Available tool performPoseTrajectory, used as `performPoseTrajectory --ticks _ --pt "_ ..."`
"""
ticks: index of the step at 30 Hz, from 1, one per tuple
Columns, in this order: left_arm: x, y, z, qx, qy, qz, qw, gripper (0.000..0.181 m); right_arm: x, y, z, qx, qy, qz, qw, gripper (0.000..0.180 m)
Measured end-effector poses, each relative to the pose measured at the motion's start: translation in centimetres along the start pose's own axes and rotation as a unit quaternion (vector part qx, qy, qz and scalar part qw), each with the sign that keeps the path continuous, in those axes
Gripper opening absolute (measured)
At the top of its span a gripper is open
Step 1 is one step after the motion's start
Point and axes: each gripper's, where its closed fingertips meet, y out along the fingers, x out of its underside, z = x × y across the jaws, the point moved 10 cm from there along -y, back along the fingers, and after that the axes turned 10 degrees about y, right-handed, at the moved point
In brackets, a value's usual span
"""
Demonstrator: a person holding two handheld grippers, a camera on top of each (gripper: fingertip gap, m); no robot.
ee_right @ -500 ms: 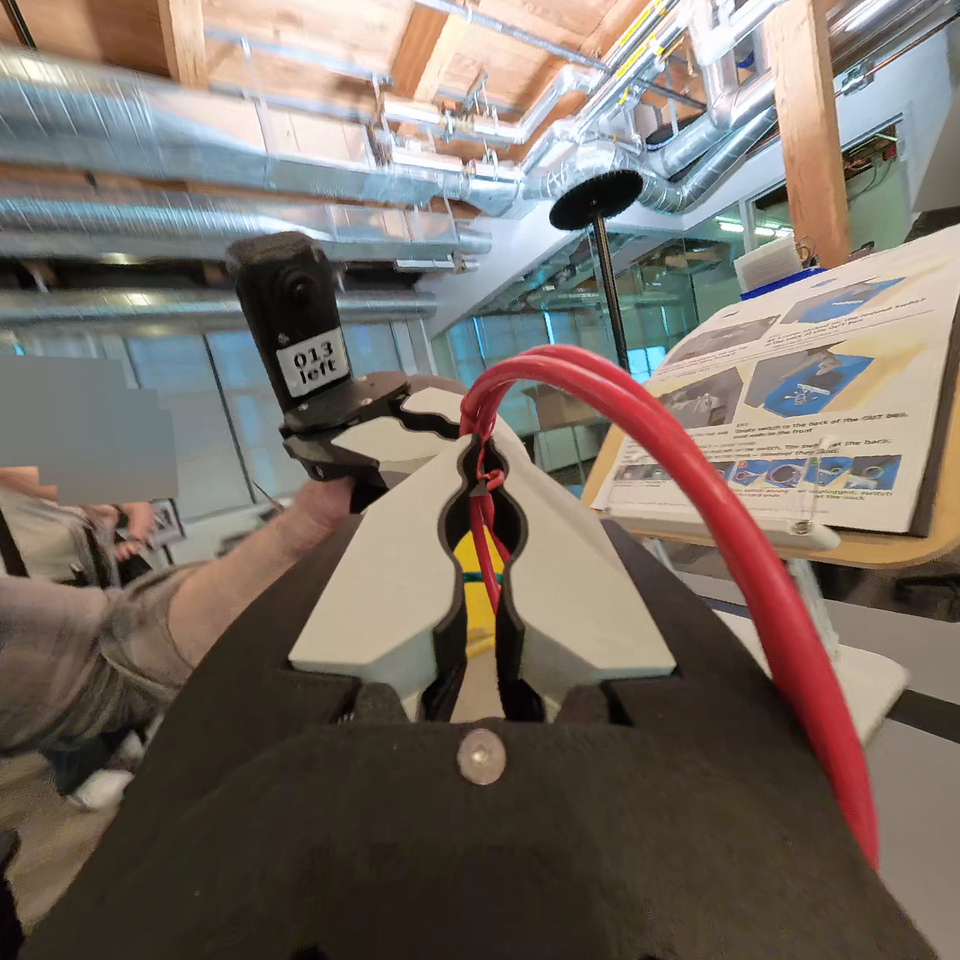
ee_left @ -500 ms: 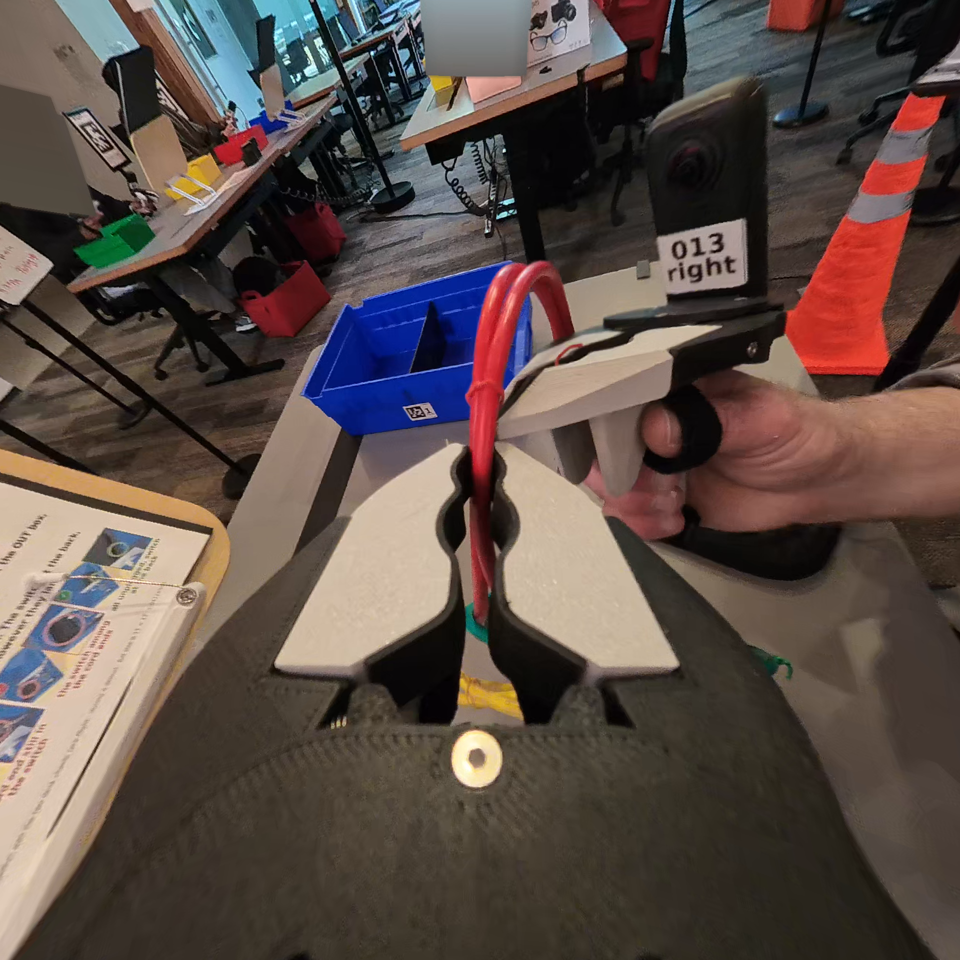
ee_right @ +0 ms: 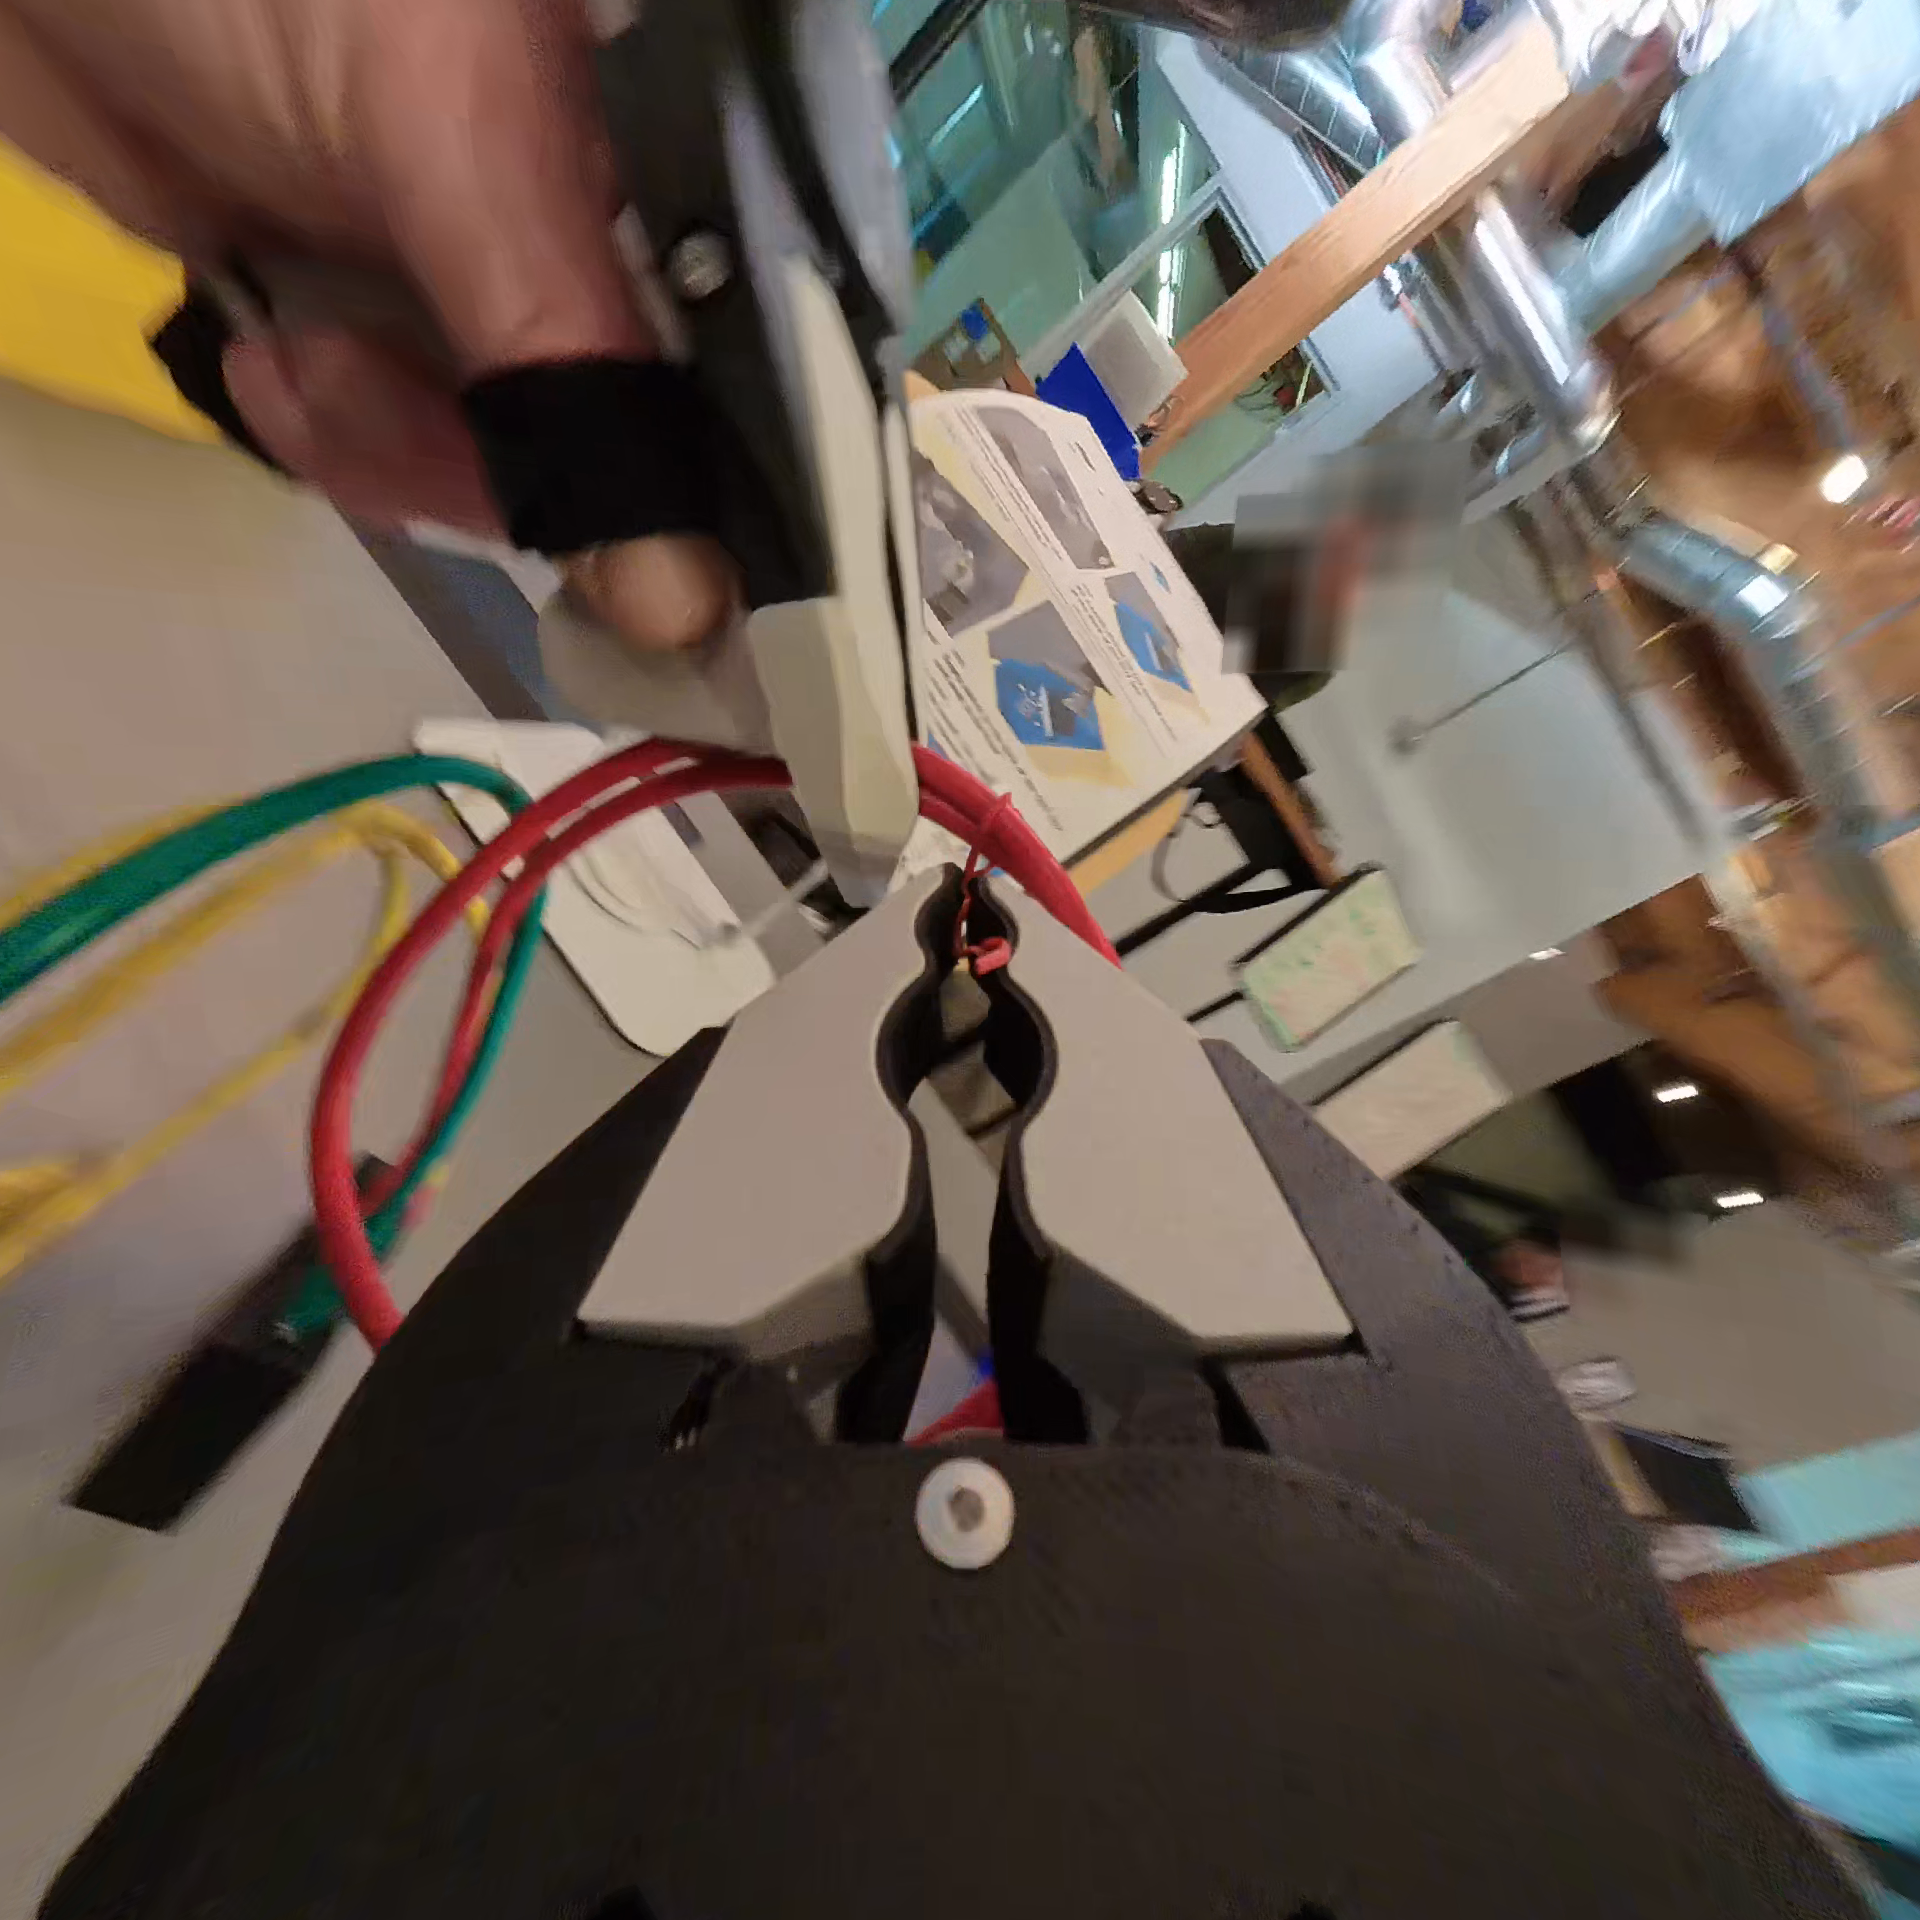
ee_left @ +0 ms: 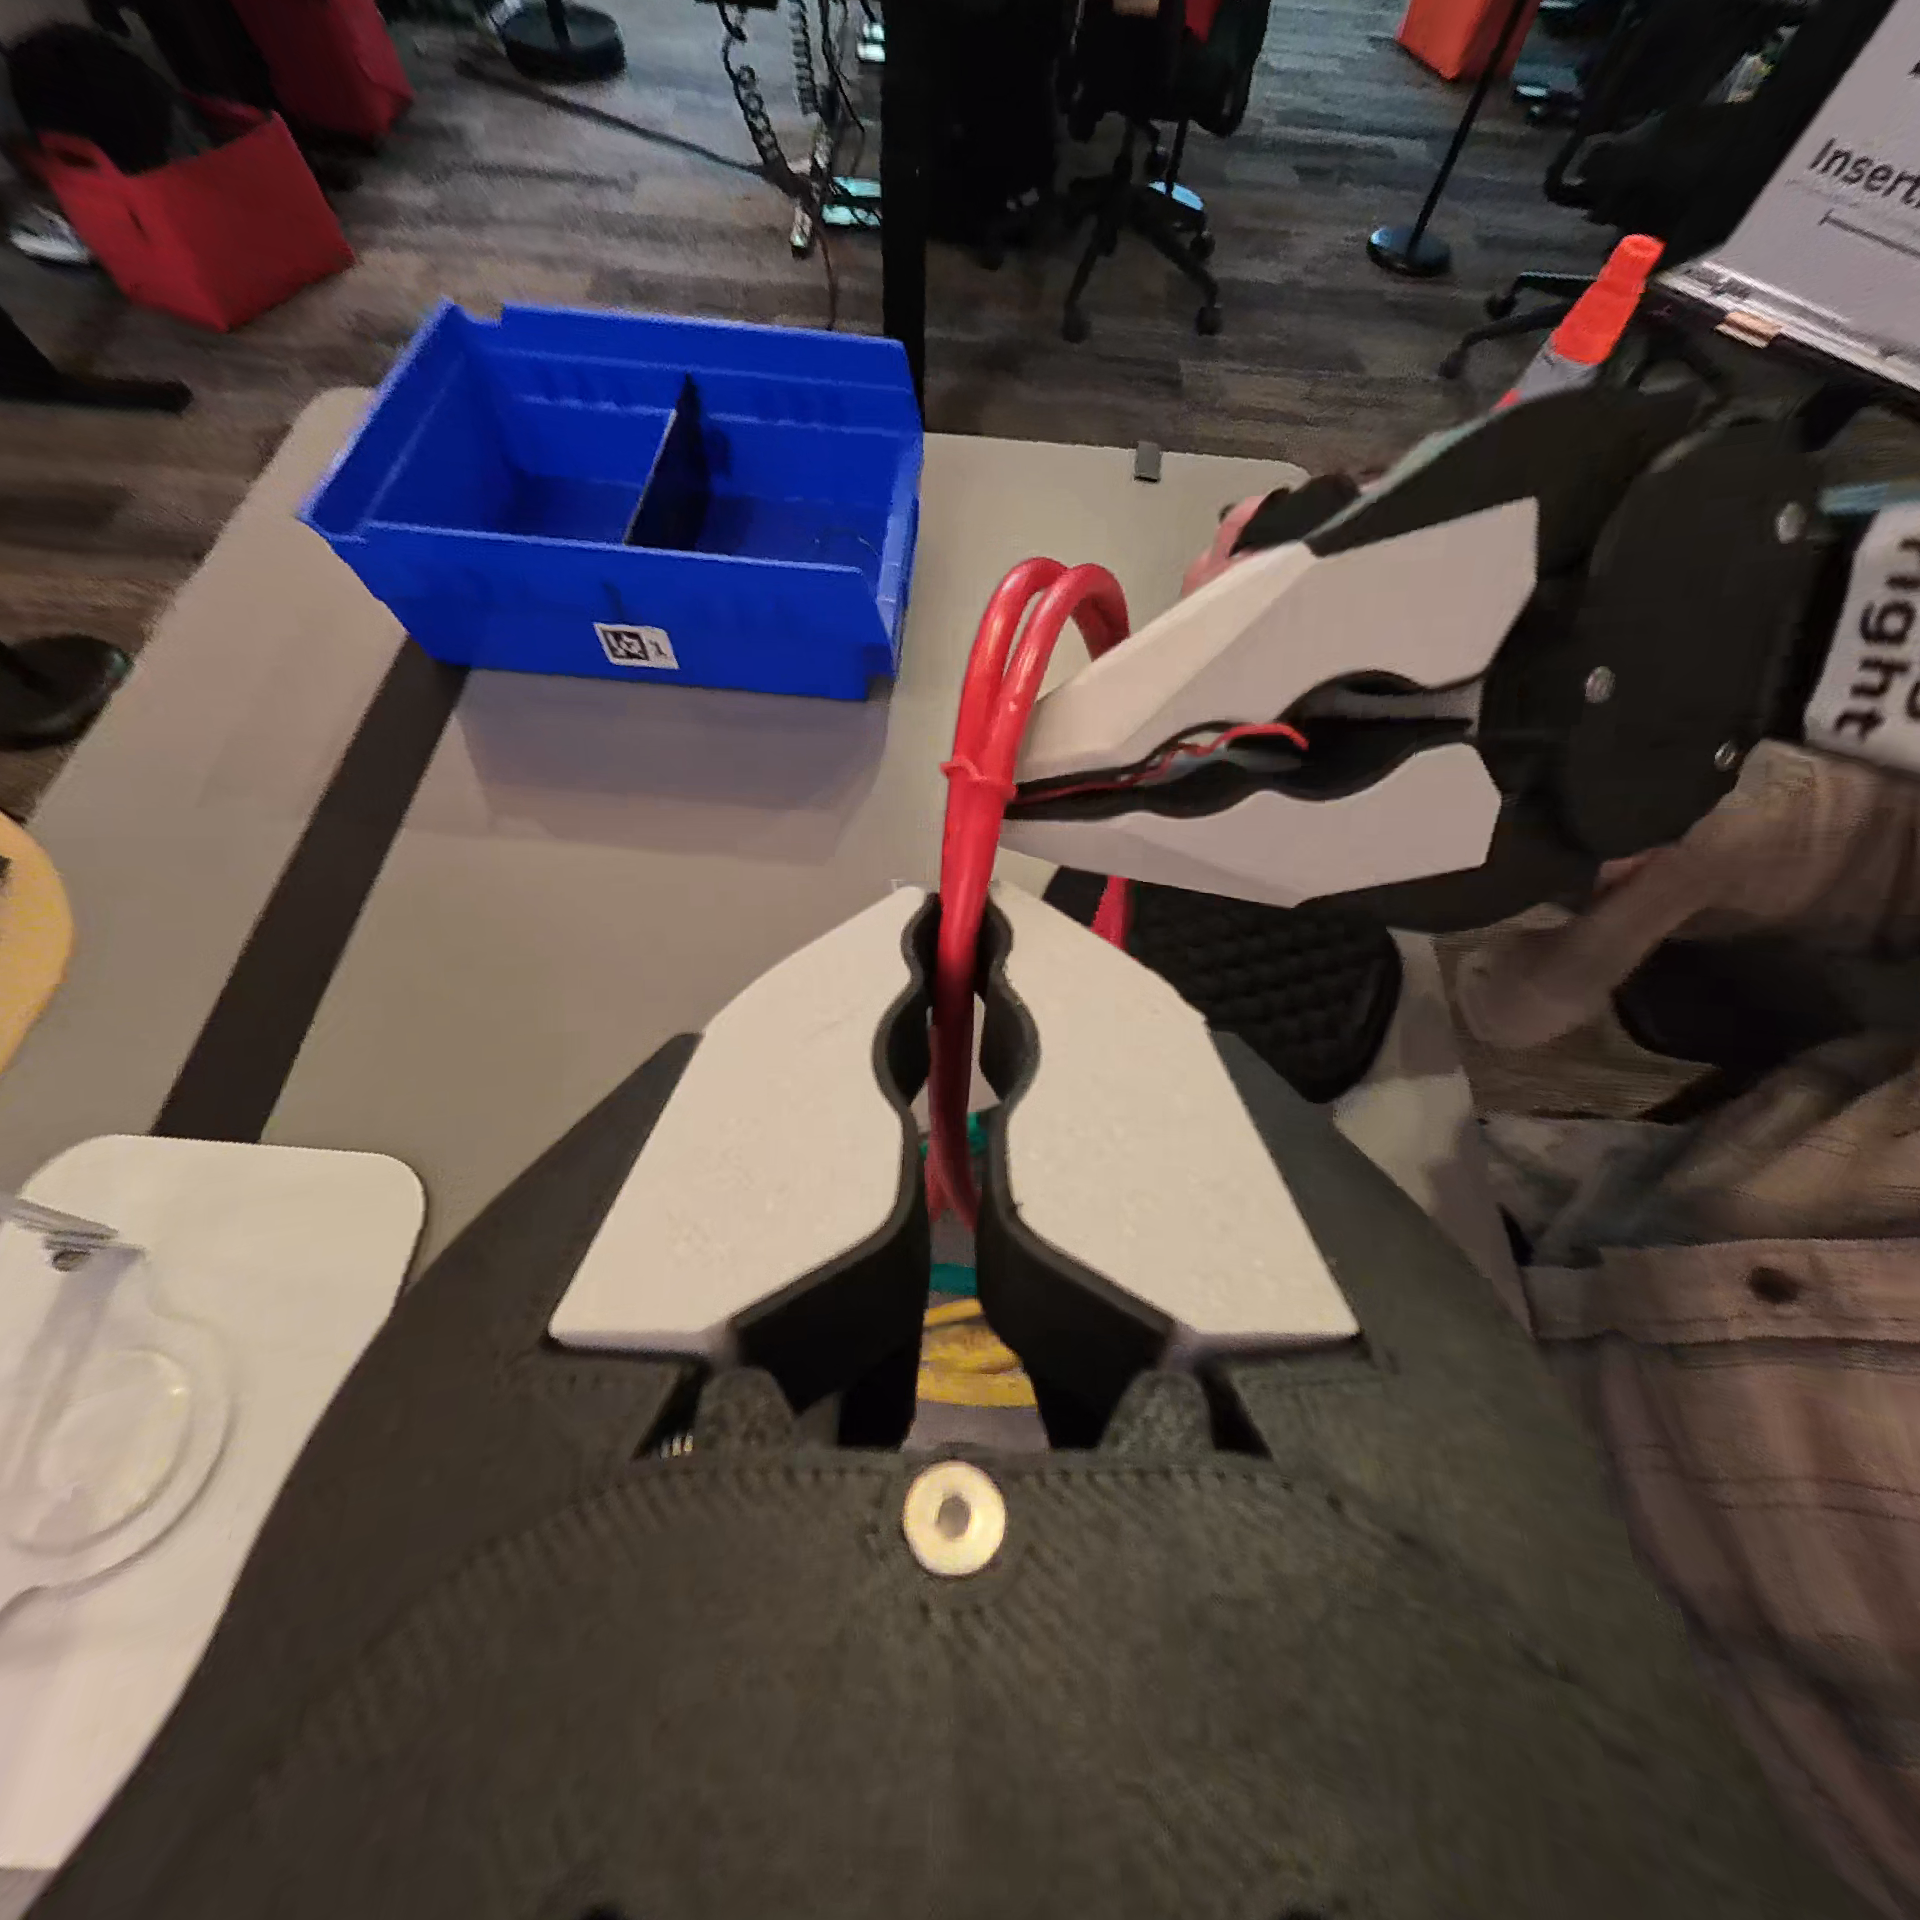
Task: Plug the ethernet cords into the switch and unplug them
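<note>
A bundled red ethernet cord (ee_left: 982,717) is looped and bound by a thin red twist tie (ee_right: 982,940). My left gripper (ee_left: 954,902) is shut on the bundle just below the tie. My right gripper (ee_left: 1013,805) comes in from the right, rolled on its side, and is shut on the tie's tail. In the right wrist view, my right gripper (ee_right: 961,881) pinches the tie and the left gripper (ee_right: 868,852) reaches down from above. The red loop (ee_right: 348,1091) hangs left. Green (ee_right: 260,821) and yellow (ee_right: 208,935) cords run toward a blurred black switch (ee_right: 197,1423).
A blue divided bin (ee_left: 623,499) stands at the back of the grey table (ee_left: 623,831). A white stand base (ee_left: 208,1247) sits at the left and carries an instruction board (ee_right: 1049,603). A person's sleeve (ee_left: 1714,1091) fills the right side.
My right gripper has rolled onto its side and swung to the right of the cord. The left wrist view has tipped down toward the table. Both grippers have kept their grip.
</note>
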Motion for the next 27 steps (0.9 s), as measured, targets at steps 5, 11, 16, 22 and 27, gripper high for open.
performPoseTrajectory --ticks 5,11,16,22,27 --pt "-0.1 0.4 -1.2 0.023 -0.040 -0.045 0.998 0.005 0.1 1.1 -0.5 0.013 -0.185 -0.057 0.981 0.000" --pt "0.7 1.2 -2.3 0.076 -0.073 -0.037 0.994 0.008 1.1 2.1 0.2 -0.023 -0.220 -0.071 0.973 0.000" --pt "0.8 -0.1 -1.2 0.111 -0.030 0.029 0.993 0.044 1.0 1.4 0.6 -0.025 -0.189 -0.046 0.981 0.000" --pt "2.4 -4.5 -2.4 0.054 0.092 0.057 0.993 0.036 0.7 0.6 1.4 -0.048 -0.120 -0.019 0.991 0.000" --pt "1.8 -4.5 -1.2 -0.231 0.417 -0.038 0.878 0.045 0.7 0.5 2.5 -0.102 -0.043 0.001 0.994 0.000"
